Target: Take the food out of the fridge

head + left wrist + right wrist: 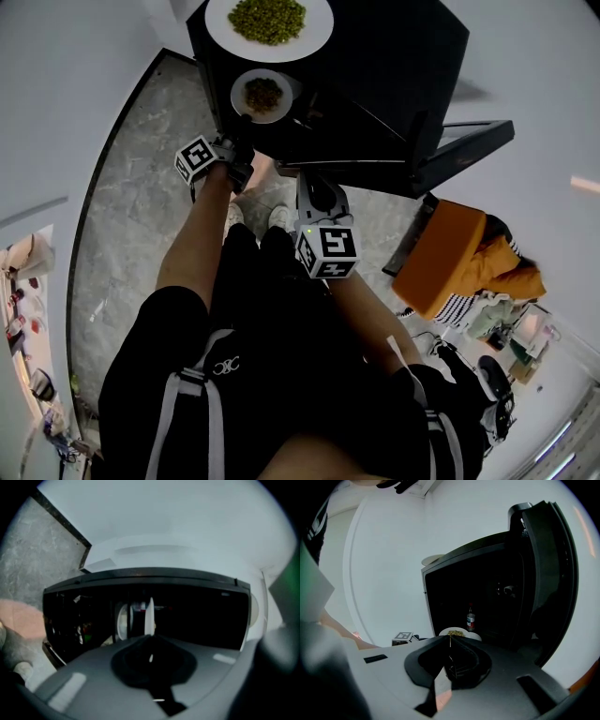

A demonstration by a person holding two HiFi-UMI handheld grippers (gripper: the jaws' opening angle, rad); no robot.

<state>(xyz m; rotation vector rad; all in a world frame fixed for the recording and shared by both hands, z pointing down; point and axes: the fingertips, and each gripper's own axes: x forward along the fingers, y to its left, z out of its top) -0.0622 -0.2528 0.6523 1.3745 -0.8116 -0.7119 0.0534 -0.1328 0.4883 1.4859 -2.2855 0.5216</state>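
Observation:
A black mini fridge (394, 66) stands open below me, its door (459, 150) swung out to the right. A large white plate of green food (269, 23) rests on its top. My left gripper (246, 127) is shut on the near rim of a small white plate of brown food (263, 94), held at the fridge's front. In the left gripper view that plate's rim (150, 613) shows edge-on between the shut jaws of the left gripper (150, 637). My right gripper (312, 183) is shut and holds nothing. In the right gripper view the small plate (454, 632) and a bottle (471, 619) show ahead of the right gripper (450, 639).
The grey marble floor (131, 187) runs along a white wall on the left. An orange garment (459, 258) lies on things at the right, beside the fridge door. The person's shoes (279, 217) stand just before the fridge.

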